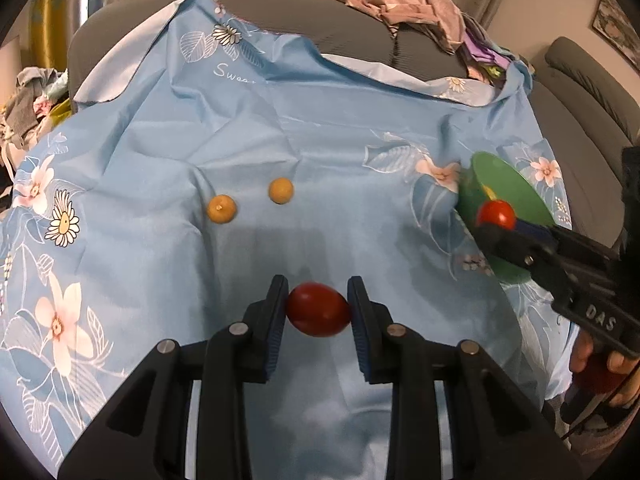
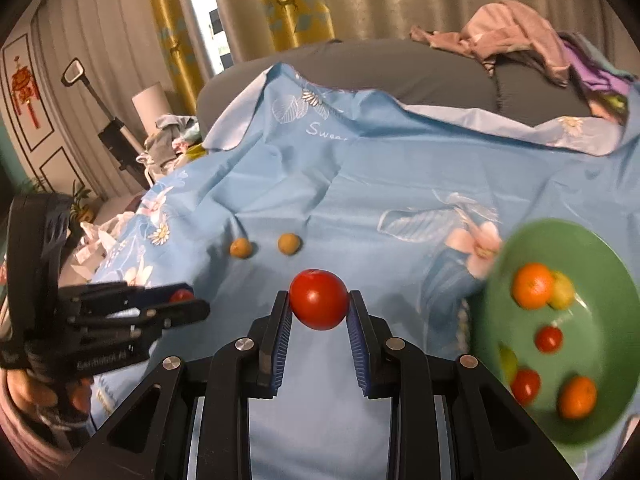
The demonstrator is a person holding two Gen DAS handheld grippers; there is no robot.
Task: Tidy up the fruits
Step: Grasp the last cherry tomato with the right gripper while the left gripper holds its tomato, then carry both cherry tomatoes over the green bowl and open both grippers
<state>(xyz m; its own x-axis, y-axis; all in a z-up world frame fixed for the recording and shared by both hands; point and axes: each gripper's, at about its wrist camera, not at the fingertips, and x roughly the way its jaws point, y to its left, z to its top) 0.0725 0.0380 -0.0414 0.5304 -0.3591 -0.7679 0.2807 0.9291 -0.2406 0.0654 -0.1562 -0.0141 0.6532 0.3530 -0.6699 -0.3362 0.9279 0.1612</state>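
Tomato [image 1: 319, 314] between fingers [image 1: 277, 312], cloth [image 1: 320, 152] beyond

The light blue floral cloth [image 1: 280, 140] bears white script "Swee…", cut off by a fold, near its far edge; the black right gripper [image 1: 496, 224] body reads "DAS".

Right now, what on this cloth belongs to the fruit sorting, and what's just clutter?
Job: tomato in left hand-held gripper; tomato in right hand-held gripper; two yellow fruits; green bowl.
Clutter: clothes pile; curtains.

Soft, even indoor light; fisheye bending at dark edges; green bowl [image 2: 560, 332] motion-blurred.
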